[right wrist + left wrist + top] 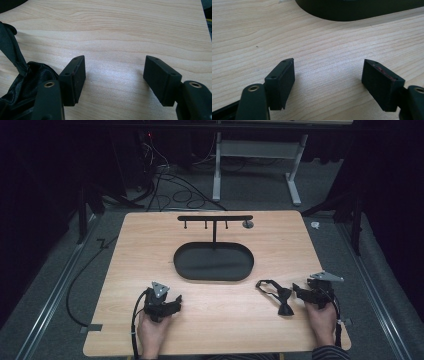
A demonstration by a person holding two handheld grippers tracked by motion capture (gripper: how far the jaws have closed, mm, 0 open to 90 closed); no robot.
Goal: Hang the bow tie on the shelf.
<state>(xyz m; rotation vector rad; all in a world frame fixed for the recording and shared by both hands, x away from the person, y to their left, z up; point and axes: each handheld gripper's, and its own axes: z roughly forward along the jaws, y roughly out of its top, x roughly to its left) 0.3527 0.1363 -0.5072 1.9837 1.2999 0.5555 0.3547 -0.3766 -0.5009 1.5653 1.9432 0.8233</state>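
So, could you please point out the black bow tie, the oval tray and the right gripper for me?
black bow tie (284,301): high view, on the bow's knot.
oval tray (186,266): high view, on its left floor.
right gripper (114,75): right gripper view, midway between its open fingertips.

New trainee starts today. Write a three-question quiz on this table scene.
1. True or false: the right gripper is clamped on the bow tie.
2. What lies between the left gripper's jaws? A) the bow tie B) bare table C) a hook
3. What stands at the middle of the table?

Key:
1. False: its jaws are open, with the bow tie beside its left jaw.
2. B
3. A black oval tray with a T-shaped hook stand.
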